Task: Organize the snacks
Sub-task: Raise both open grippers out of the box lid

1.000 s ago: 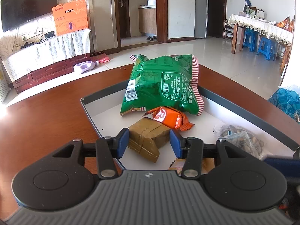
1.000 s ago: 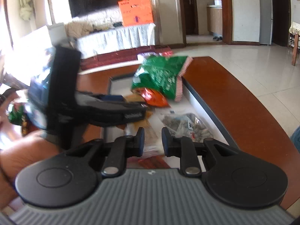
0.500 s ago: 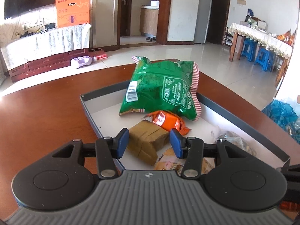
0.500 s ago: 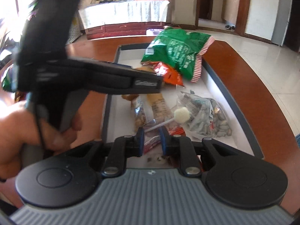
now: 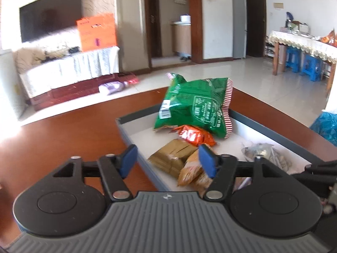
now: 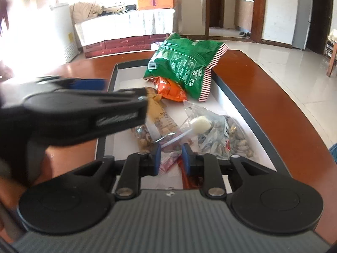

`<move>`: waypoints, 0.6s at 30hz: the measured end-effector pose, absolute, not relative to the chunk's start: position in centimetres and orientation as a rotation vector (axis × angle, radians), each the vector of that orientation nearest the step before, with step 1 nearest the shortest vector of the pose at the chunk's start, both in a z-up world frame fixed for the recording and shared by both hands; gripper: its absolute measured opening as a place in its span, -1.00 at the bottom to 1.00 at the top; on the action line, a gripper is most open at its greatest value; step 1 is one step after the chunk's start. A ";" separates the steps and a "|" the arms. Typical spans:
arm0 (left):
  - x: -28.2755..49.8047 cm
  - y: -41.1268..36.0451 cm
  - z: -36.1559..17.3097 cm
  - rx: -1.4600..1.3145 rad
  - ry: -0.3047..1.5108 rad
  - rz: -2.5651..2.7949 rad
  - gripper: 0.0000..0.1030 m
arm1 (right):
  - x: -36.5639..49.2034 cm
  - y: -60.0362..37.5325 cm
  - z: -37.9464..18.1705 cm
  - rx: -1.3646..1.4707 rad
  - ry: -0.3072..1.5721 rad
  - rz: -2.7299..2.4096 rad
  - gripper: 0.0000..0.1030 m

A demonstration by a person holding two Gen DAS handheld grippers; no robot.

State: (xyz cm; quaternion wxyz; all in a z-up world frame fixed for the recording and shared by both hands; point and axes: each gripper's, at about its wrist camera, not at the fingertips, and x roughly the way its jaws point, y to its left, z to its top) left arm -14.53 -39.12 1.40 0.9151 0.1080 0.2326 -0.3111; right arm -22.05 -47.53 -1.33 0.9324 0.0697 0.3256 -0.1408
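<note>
Snacks piled in grey tray [image 5: 271, 124] on brown surface [image 5: 73, 135]: green bag [image 5: 195, 105] at far end, orange packet [image 5: 193, 135] and brown packet [image 5: 172, 158] nearer. Left gripper [image 5: 166, 161] jaws opening, pads clear of brown packet. Right gripper [image 6: 171, 158] jaws parting, white lollipop [image 6: 200, 124] stick between them, contact unclear.

Table [image 5: 69, 130] looks like polished red-brown wood, glossy w/ window glare; tray [image 6: 236, 97] has matt dark rim, smooth white paper-like floor. Green bag [image 5: 195, 105] & orange packet [image 5: 193, 135] = shiny crinkled foil/plastic, brown pack [image 5: 172, 156] duller, matt wrap; nut bag [image 6: 223, 135] clear glossy plastic. Left gripper [image 5: 167, 161]: matt black plastic arms, blue rubbery-looking pads, ribbed grey body, small metal pins; right gripper [image 6: 171, 159] same finish.
</note>
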 end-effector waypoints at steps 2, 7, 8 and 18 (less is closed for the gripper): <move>-15.0 -38.3 1.5 0.210 0.511 -0.651 0.70 | -22.1 -47.6 -1.3 0.162 0.657 -0.301 -0.43; -16.5 -36.7 1.2 0.229 0.521 -0.606 0.70 | -22.1 -46.8 -1.7 0.093 0.659 -0.321 -0.38; -16.6 -36.2 1.2 0.225 0.518 -0.594 0.70 | -22.0 -46.6 -1.7 0.083 0.658 -0.320 -0.37; -17.4 -32.6 1.7 0.168 0.521 -0.486 0.70 | -24.7 -45.6 0.2 0.086 0.571 -0.315 -0.28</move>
